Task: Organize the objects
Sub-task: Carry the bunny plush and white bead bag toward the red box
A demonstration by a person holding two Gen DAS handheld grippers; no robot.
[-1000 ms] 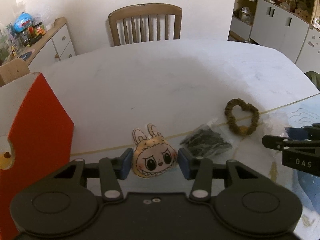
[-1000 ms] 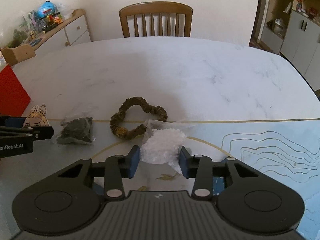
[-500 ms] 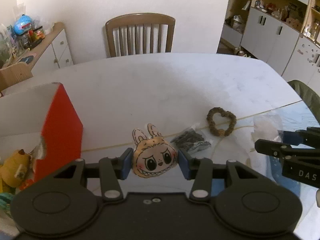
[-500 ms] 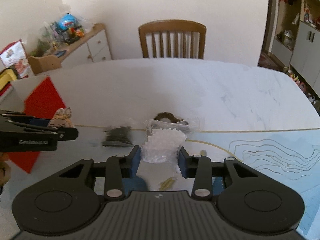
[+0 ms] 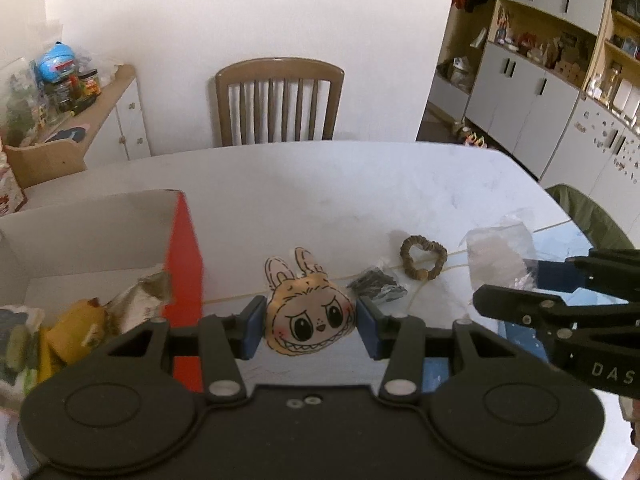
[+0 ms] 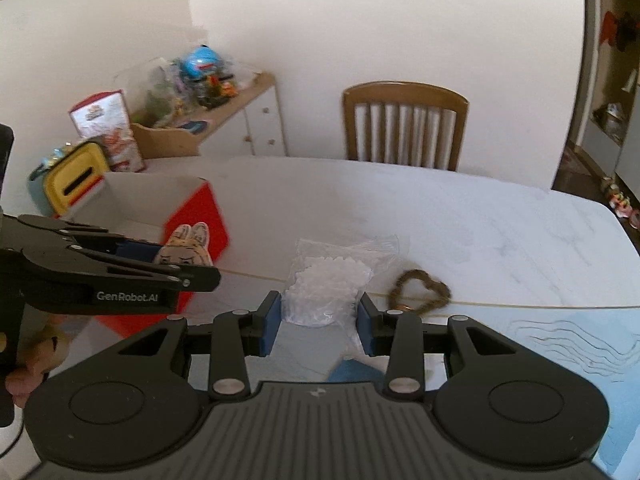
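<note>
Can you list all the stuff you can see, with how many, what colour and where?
Bunny toy: one, tan, held in left gripper.
Bead bag: one, clear with white bits, held in right gripper.
Scrunchie: one, olive-brown, on table.
Dark bag: one, black bits, on table beside scrunchie.
Box: one, red outside, white inside, table's left side, with yellow items in it.
Table: one, white marble.
Chair: one, brown wood, behind table.
Sideboard: one, white with wooden top, by the wall.
Left gripper: one, black, blue pads.
Right gripper: one, black, blue pads.
</note>
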